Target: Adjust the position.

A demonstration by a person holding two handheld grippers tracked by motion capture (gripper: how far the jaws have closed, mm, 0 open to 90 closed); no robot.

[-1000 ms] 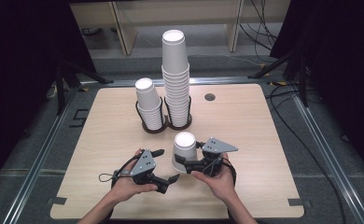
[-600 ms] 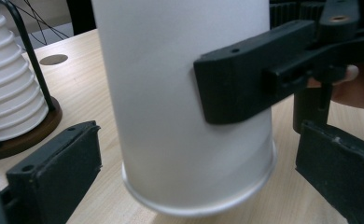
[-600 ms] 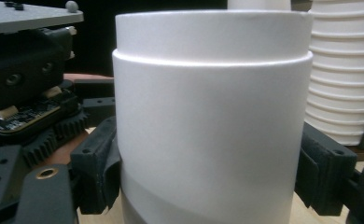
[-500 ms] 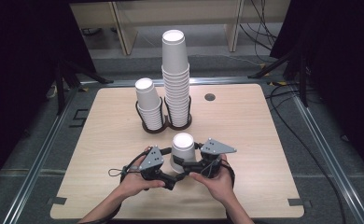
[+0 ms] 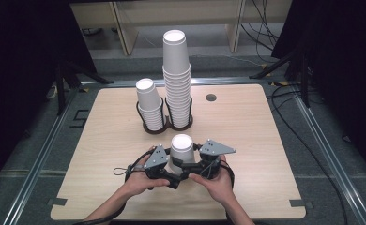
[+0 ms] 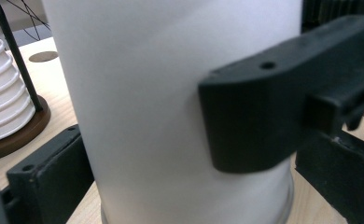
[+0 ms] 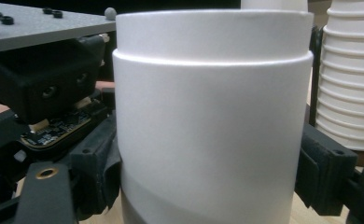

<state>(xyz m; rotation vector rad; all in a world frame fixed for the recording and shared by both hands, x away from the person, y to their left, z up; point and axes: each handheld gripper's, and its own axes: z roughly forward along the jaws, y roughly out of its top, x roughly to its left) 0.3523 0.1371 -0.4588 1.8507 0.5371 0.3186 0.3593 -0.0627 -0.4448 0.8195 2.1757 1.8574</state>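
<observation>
An upside-down white paper cup (image 5: pixel 181 149) stands on the wooden table (image 5: pixel 265 140) near its front edge. In the right gripper view a step line around the cup (image 7: pixel 213 116) shows one cup nested over another. My right gripper (image 5: pixel 192 165) is shut on it from the right, its jaws pressed on both sides (image 7: pixel 208 182). From the left, my left gripper (image 5: pixel 172 168) has its jaws low on the cup (image 6: pixel 171 116), against the wide base. The black finger (image 6: pixel 255 116) of the right gripper lies across the cup's wall in the left gripper view.
Behind the cup a black wire holder (image 5: pixel 164 126) carries a short stack of cups (image 5: pixel 148 105) and a tall stack (image 5: pixel 177 79). A round hole (image 5: pixel 211 97) lies at the table's back right. The tall stack (image 7: pixel 353 74) rises close behind the held cup.
My left gripper has moved right, from beside the cup to around its base. The right gripper and the cup have stayed in place.
</observation>
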